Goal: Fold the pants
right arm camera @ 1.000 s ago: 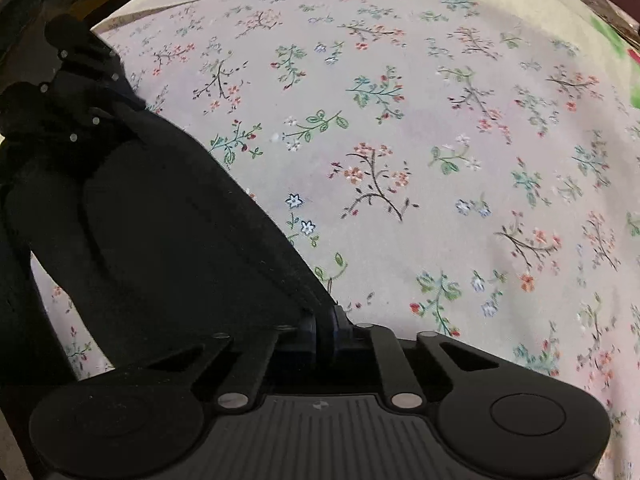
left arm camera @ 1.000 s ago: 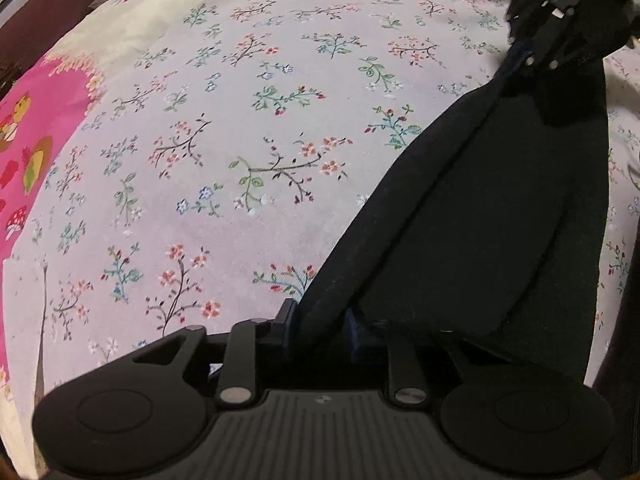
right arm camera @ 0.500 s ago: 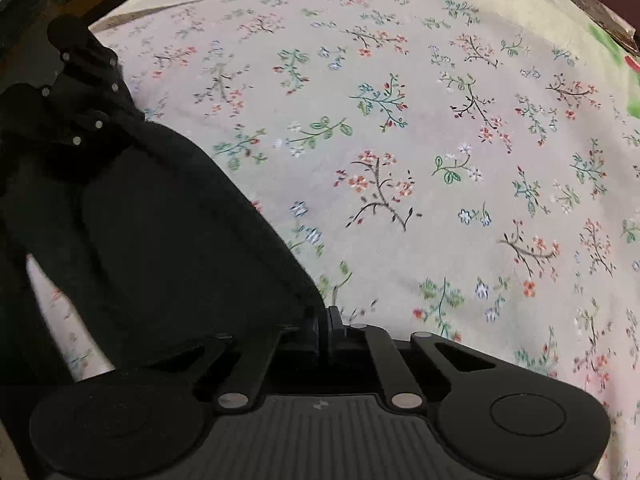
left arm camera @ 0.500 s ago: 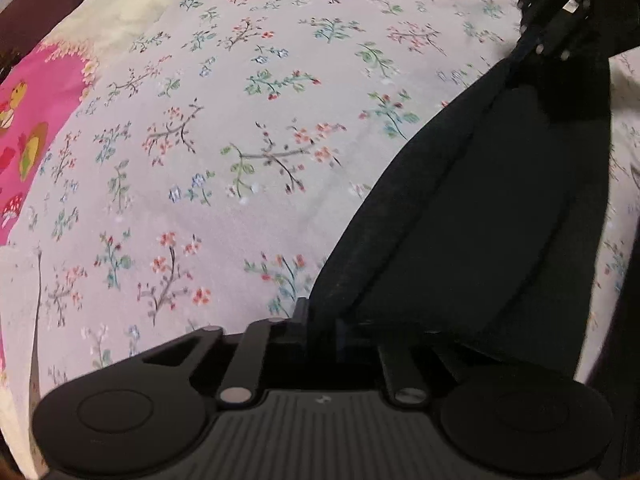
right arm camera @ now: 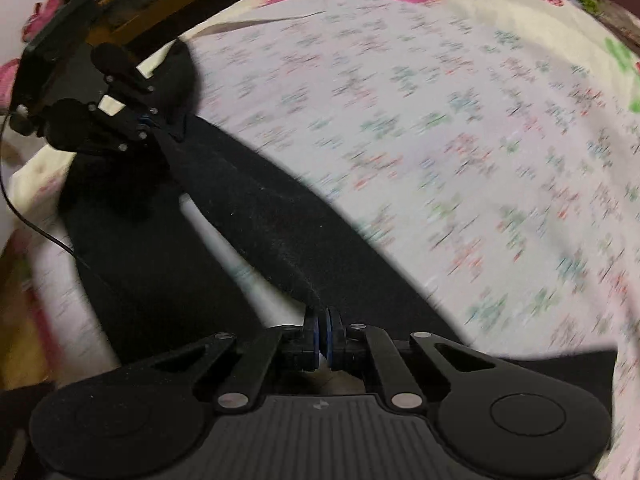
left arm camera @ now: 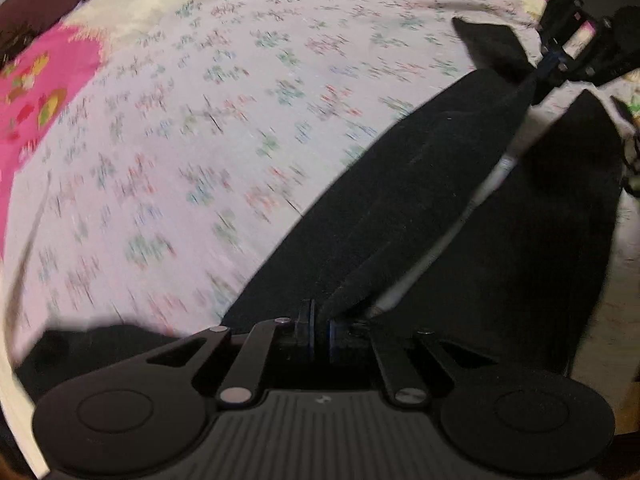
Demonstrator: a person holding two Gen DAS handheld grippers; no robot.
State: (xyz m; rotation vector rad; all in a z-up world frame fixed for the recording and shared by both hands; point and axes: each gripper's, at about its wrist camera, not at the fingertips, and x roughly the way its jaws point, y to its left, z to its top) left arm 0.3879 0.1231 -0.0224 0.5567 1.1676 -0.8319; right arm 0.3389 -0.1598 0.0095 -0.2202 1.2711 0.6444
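Over a floral bedsheet (left arm camera: 192,128), left gripper (left arm camera: 319,330) and right gripper (right arm camera: 323,338) each clamp black pants (left arm camera: 400,208).

A floral bedsheet (left arm camera: 224,128) covers the bed, a pink printed patch (left arm camera: 44,80) at its edge, dim surroundings.

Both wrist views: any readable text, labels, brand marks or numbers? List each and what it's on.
None readable.
Left claw body: small pale mark, too small to read.
Right claw body: same kind of mark, too small to read.
Black pants: no label showing.
Floral sheet: blurred flower print, no words.
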